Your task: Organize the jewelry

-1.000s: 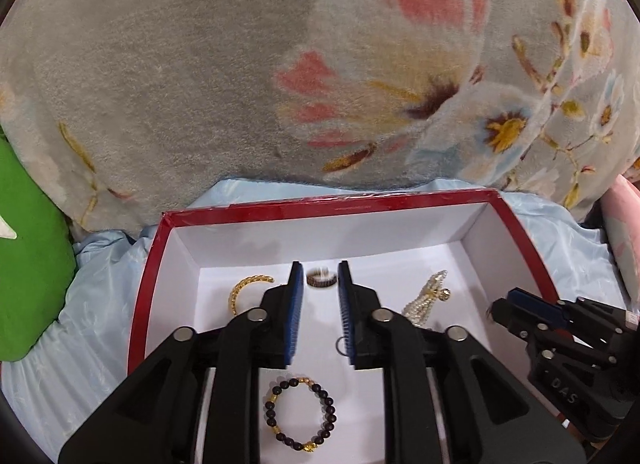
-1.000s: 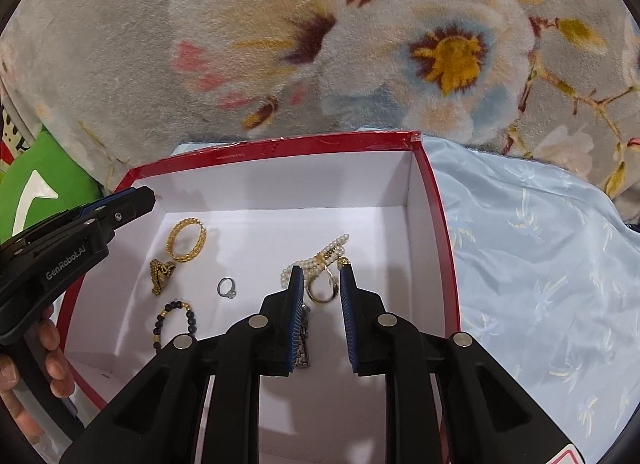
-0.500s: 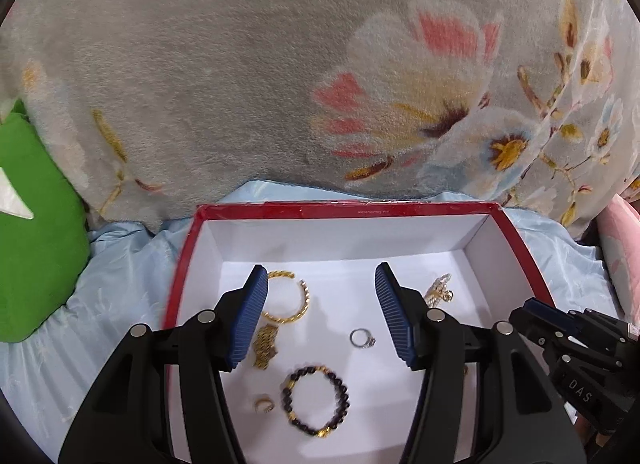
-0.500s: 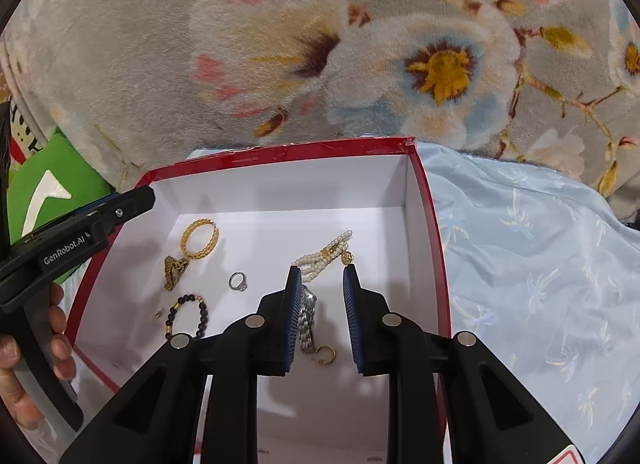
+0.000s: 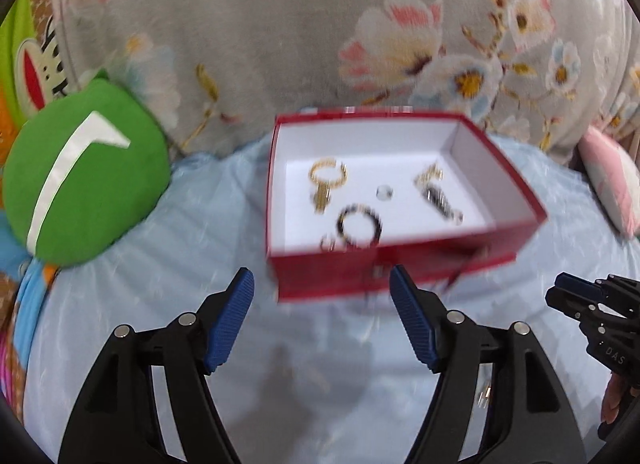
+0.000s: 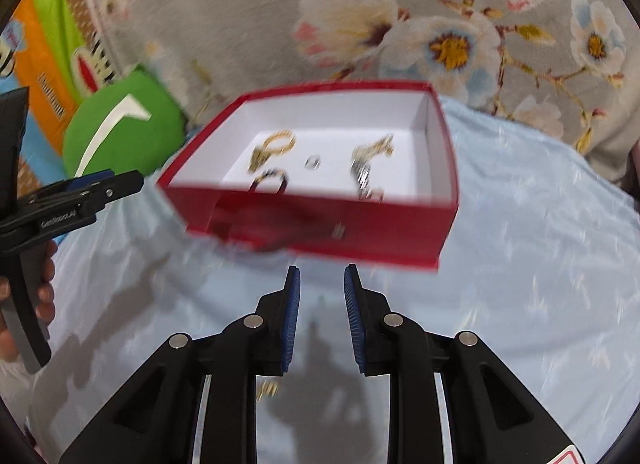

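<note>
A red box with a white inside [image 5: 400, 268] [image 6: 320, 224] sits on the pale blue cloth. In it lie a gold bangle [image 5: 327, 173] [image 6: 280, 142], a black bead bracelet [image 5: 359, 224] [image 6: 272, 180], a small silver ring [image 5: 384, 192] [image 6: 313, 162], a pearl piece [image 5: 428, 175] [image 6: 376, 148] and a metal watch band [image 5: 440, 200] [image 6: 362, 174]. My left gripper [image 5: 322, 316] is wide open and empty, short of the box's near wall. My right gripper [image 6: 320, 304] is open with a narrow gap and empty, also short of the box. A small gold piece [image 6: 268, 388] lies on the cloth under the right gripper.
A green plush cushion [image 5: 84, 184] [image 6: 120, 124] lies left of the box. A grey flowered blanket [image 5: 320, 44] rises behind it. A pink cushion [image 5: 612, 184] is at the right. The other gripper shows at each view's edge, the right one [image 5: 600, 316] and the left one [image 6: 80, 200].
Both grippers have pulled back out of the box and now sit above the cloth in front of it. The left gripper opened and left the dark ring in the box. The right jaws opened slightly.
</note>
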`<state>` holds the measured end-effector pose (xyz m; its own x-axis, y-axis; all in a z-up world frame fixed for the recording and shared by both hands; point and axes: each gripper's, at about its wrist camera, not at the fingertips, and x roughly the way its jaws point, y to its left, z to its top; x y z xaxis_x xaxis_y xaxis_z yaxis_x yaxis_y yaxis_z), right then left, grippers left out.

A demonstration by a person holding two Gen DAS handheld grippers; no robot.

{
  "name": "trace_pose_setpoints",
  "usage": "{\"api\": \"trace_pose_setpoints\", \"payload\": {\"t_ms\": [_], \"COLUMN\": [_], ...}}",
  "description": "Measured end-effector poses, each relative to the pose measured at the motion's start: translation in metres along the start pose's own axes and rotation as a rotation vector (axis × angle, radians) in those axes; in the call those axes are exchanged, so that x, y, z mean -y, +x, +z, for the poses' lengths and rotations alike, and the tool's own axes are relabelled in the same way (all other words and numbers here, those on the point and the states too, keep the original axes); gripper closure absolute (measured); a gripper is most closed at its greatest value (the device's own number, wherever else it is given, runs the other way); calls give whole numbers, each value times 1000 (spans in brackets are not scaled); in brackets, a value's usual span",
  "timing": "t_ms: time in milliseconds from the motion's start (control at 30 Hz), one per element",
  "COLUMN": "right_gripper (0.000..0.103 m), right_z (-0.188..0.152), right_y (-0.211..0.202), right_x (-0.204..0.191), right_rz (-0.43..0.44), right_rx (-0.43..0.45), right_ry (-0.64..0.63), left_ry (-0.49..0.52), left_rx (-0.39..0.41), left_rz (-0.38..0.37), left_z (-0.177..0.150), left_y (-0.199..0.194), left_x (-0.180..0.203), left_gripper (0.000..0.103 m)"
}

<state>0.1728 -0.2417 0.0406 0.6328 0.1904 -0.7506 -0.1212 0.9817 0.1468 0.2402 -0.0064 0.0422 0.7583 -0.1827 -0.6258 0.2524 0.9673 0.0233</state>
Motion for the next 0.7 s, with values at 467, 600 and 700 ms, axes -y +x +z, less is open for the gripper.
{"api": "trace_pose_setpoints", "payload": {"t_ms": [467, 600, 700], "right_gripper": [80, 81, 89], "right_z": [-71, -70, -69], "right_y": [35, 42, 43], "right_x": [-41, -44, -44], "right_rz": [40, 3, -30], "right_rx": [-139, -135, -134], "right_ry": [19, 10, 9], "left_ry": [6, -9, -11], "left_rx": [-131, -153, -154], "left_rz": [-22, -40, -50], "left_z": [-110, -117, -117], "left_y": [-16, -13, -11], "left_x": [20, 22, 26], "left_gripper": [35, 35, 35]}}
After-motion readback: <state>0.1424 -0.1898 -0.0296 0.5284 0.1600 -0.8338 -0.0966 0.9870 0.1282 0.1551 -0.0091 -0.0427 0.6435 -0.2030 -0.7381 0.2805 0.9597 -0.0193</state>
